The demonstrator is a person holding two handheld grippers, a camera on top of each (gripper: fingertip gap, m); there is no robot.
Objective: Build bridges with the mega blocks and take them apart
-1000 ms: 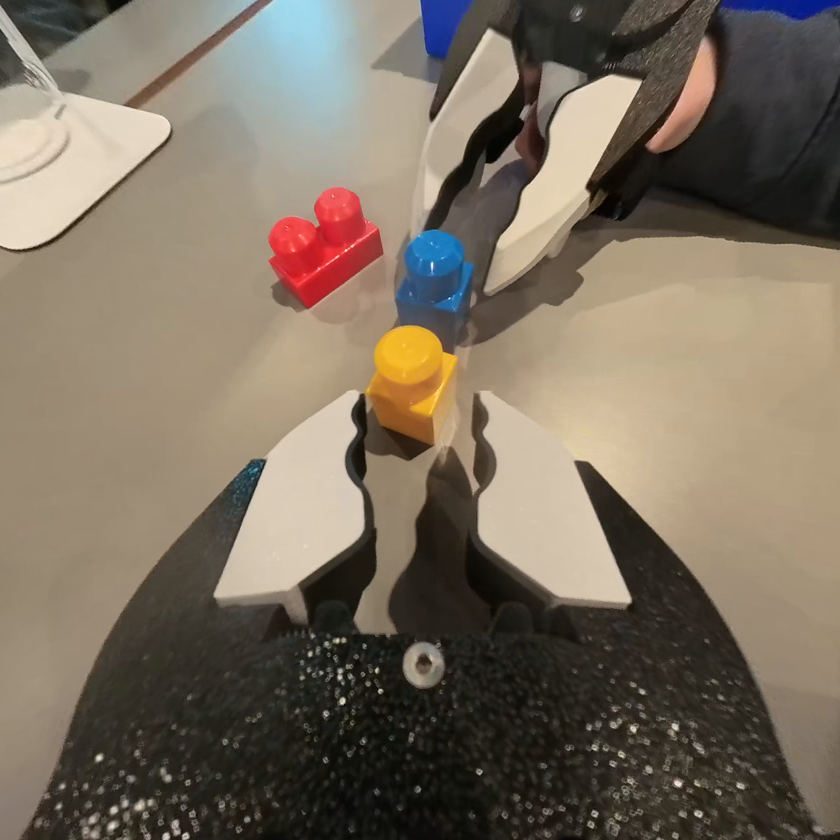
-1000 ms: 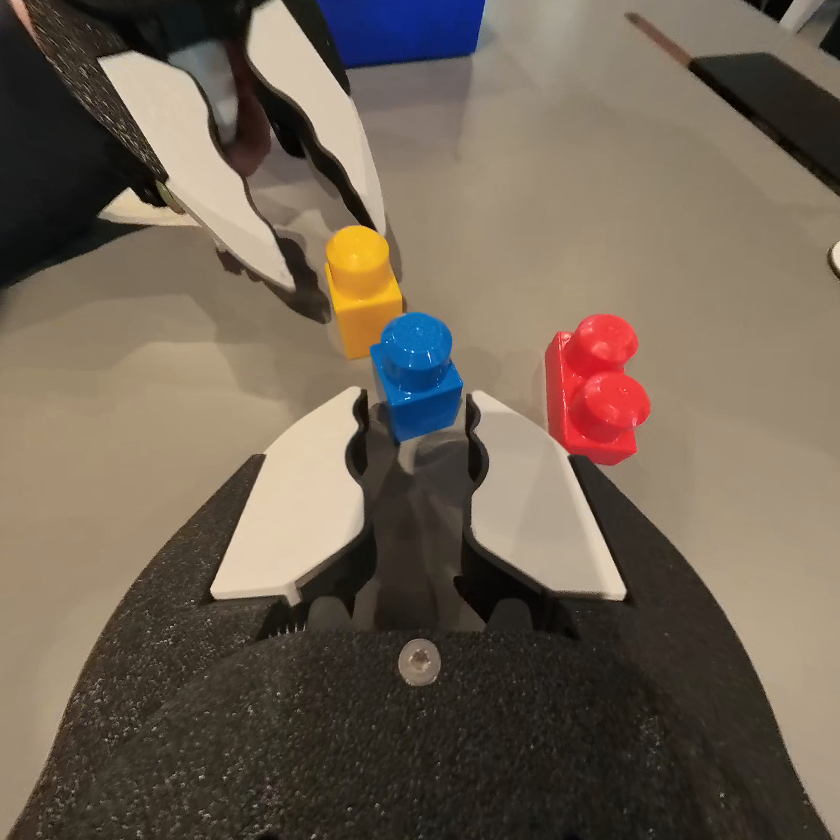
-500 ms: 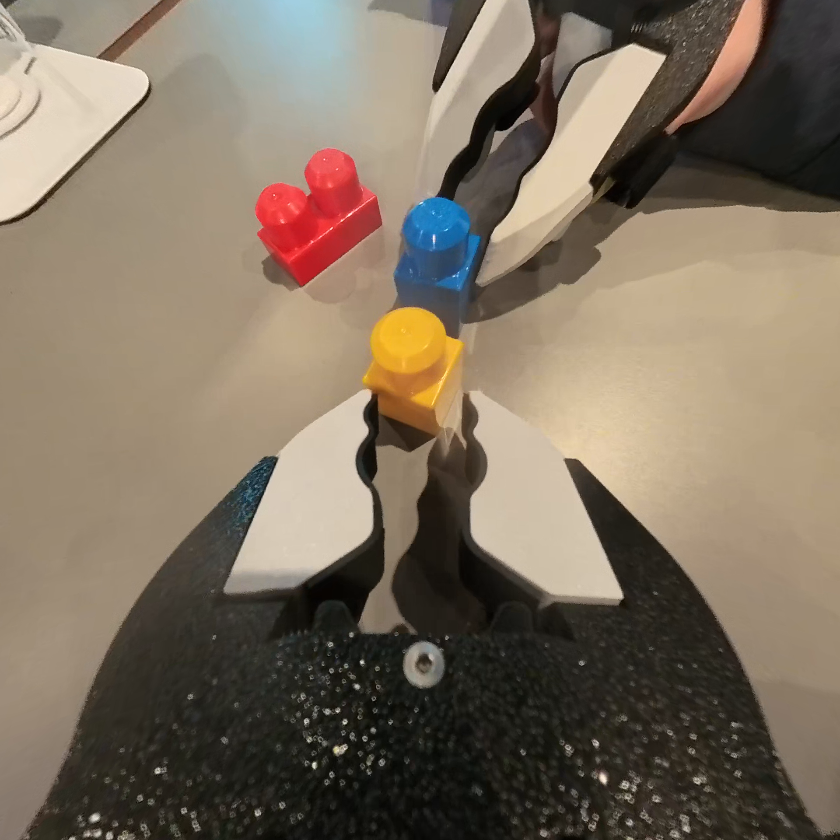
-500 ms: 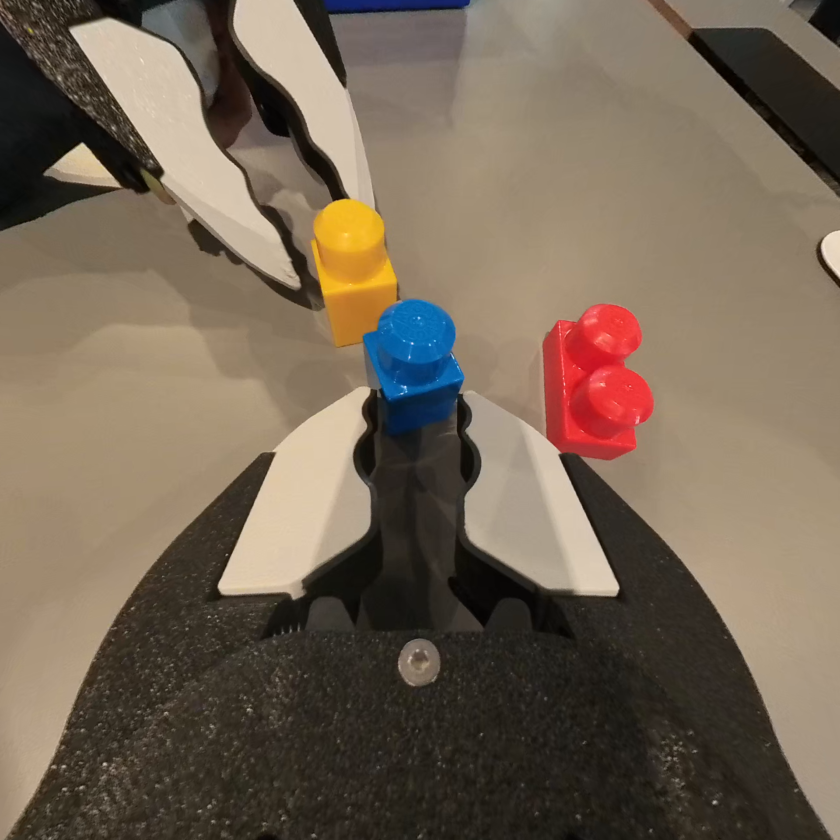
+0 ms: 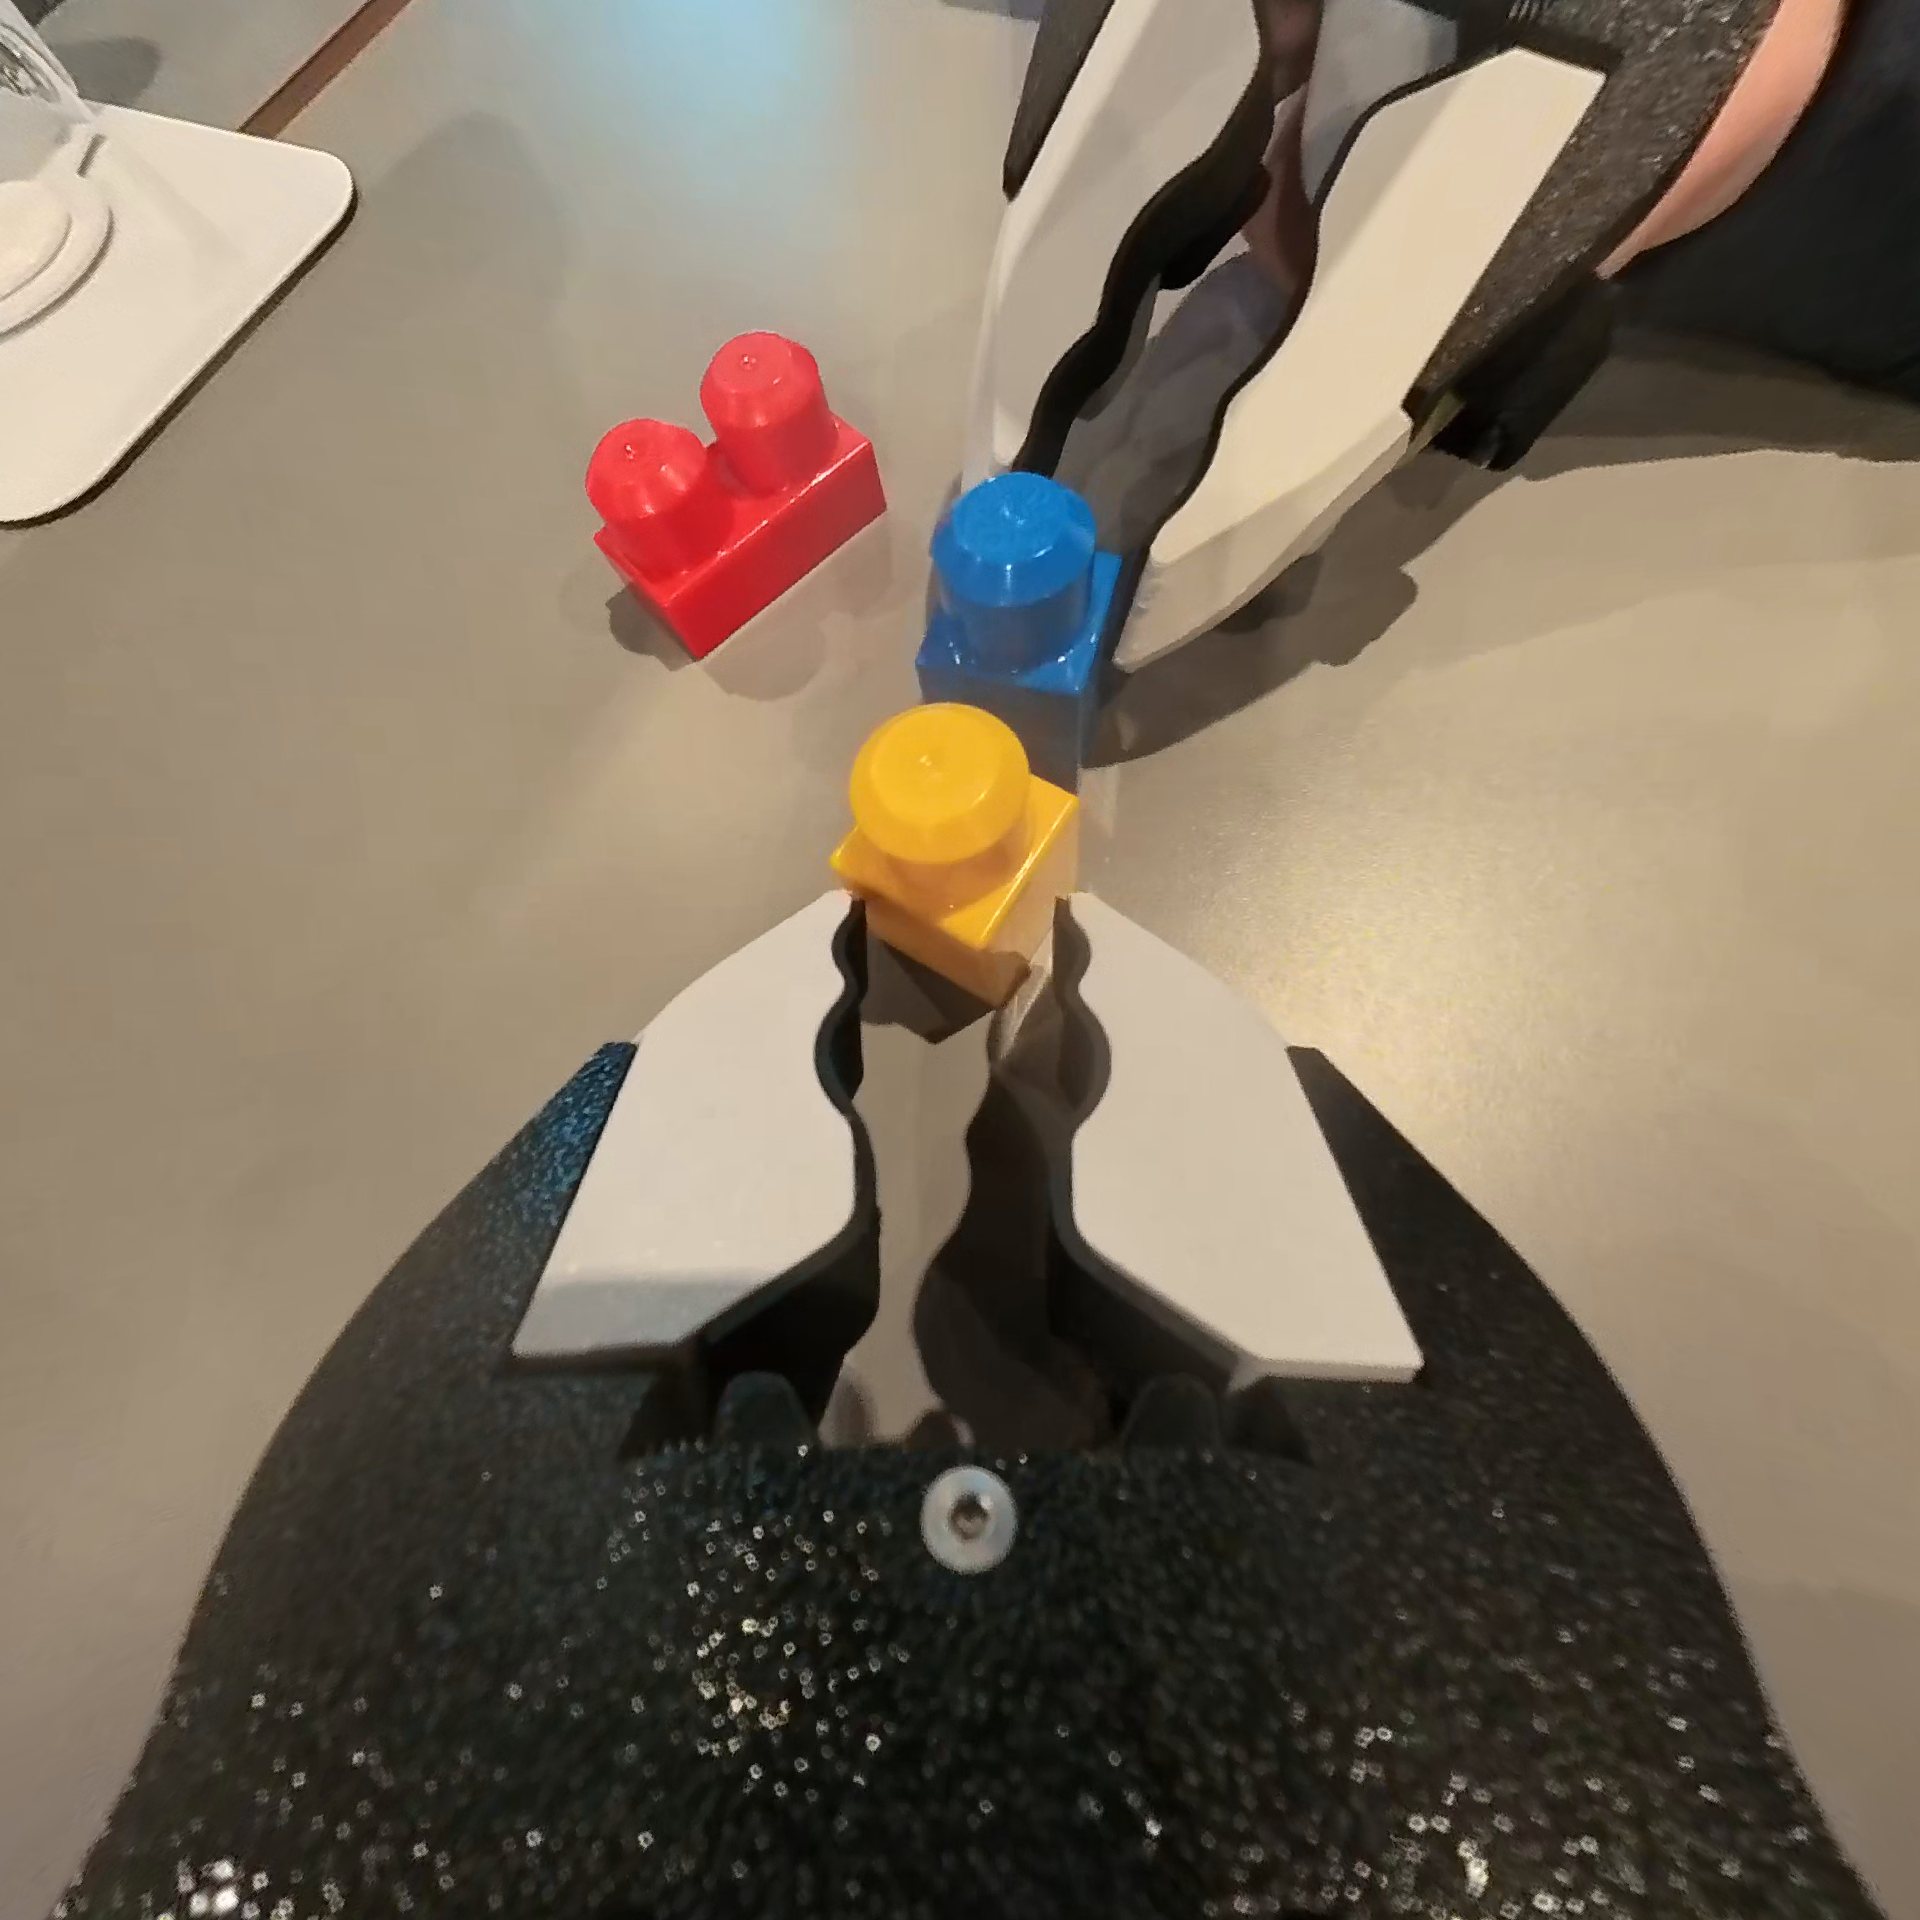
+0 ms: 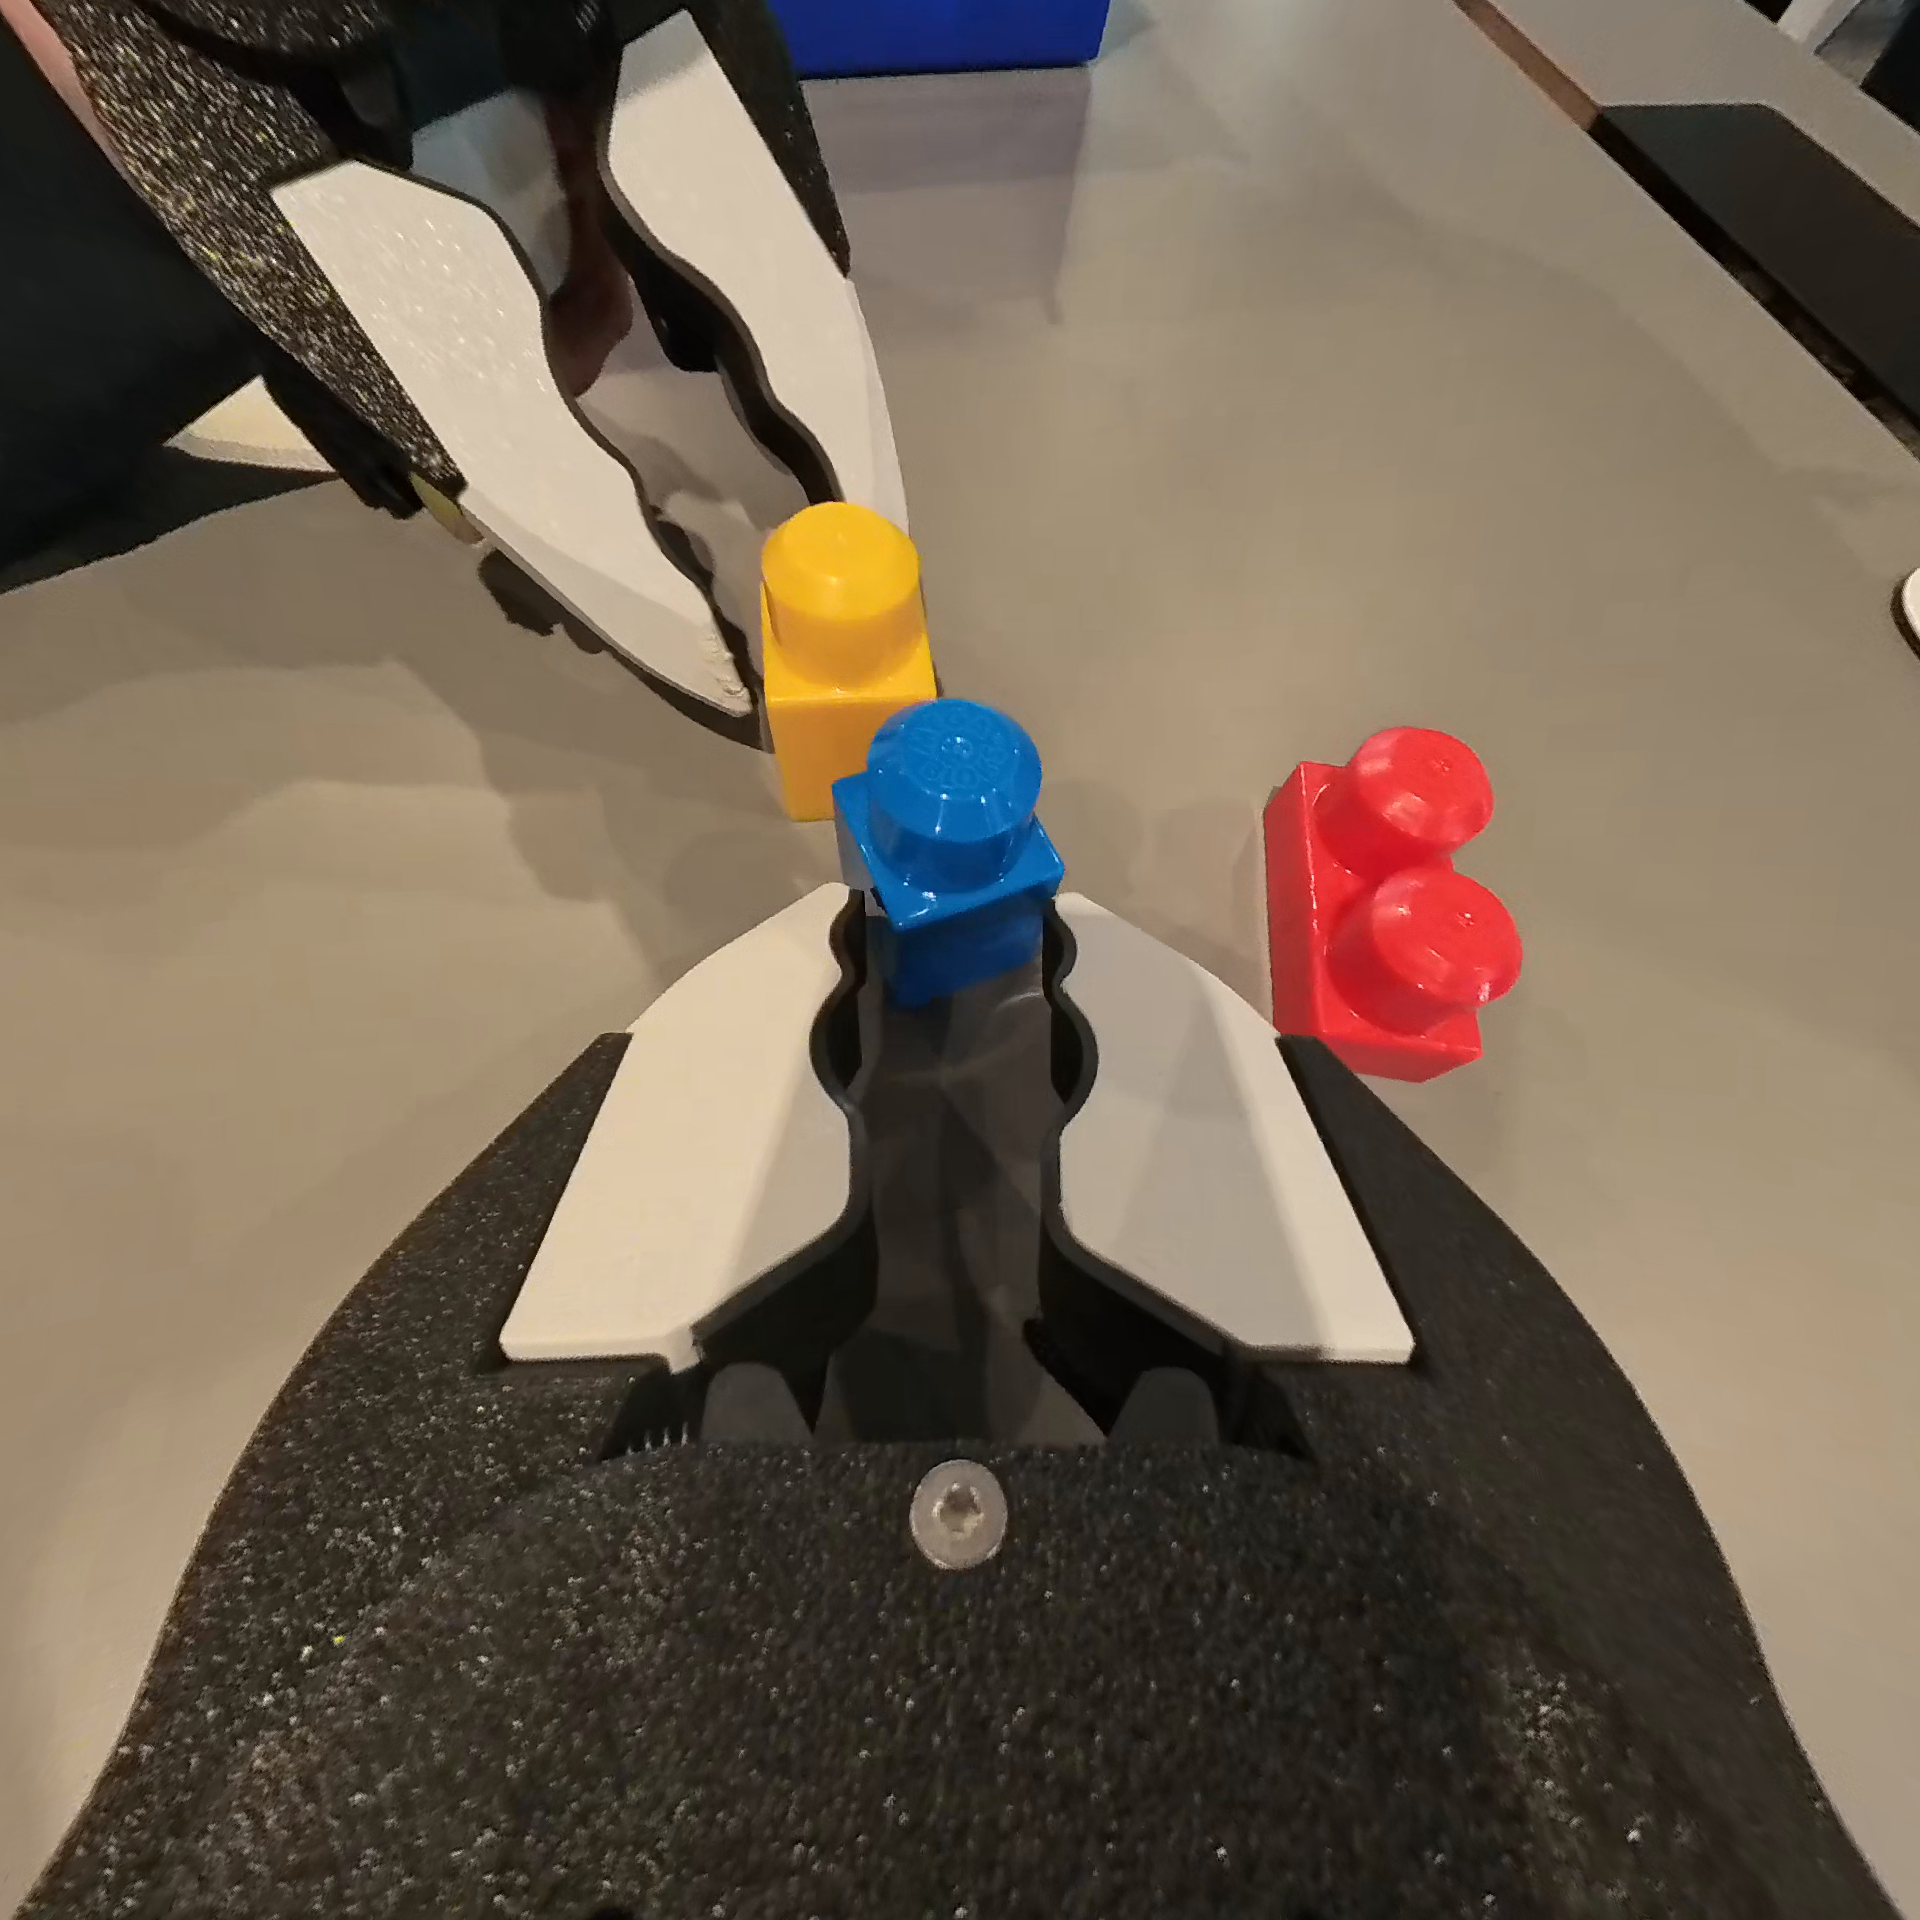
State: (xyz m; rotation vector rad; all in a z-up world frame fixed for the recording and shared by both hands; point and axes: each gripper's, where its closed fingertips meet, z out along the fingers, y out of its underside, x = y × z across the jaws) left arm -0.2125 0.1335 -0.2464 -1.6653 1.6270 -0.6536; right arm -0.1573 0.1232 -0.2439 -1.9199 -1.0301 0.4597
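Left claw (image 5: 961, 920) clamped on yellow block (image 5: 961, 852), both pale fingertips pressed to its lower side walls, block turned corner-on between them and tipped a little, its single round stud aimed up and slightly back toward the camera. Right claw (image 6: 951, 914) gripping blue block (image 6: 956, 852) the same way, fingertips snug against the cube's flanks, stud up, long axis near vertical with a slight lean. Seen from the far side as well: left claw's fingers (image 6: 644, 582) straddling the yellow block, right claw's fingers (image 5: 1236, 520) closing on the blue one (image 5: 1023, 592). Two blocks nearly touching, yellow nearer the left claw, blue just behind it, both low over the grey table (image 5: 364, 935) (contact with the top hard to judge). Red block (image 5: 743, 530) lying apart on the table, flat on its base, two studs up, long axis running diagonally, untouched. All three of glossy moulded plastic, square bodies with fat cylindrical studs. Claw fingers matte pale grey with wavy black inner edges; claw bodies rough, speckled black. White rounded mat (image 5: 156, 281) at the far left corner, blue box (image 6: 945, 36) at the far edge.
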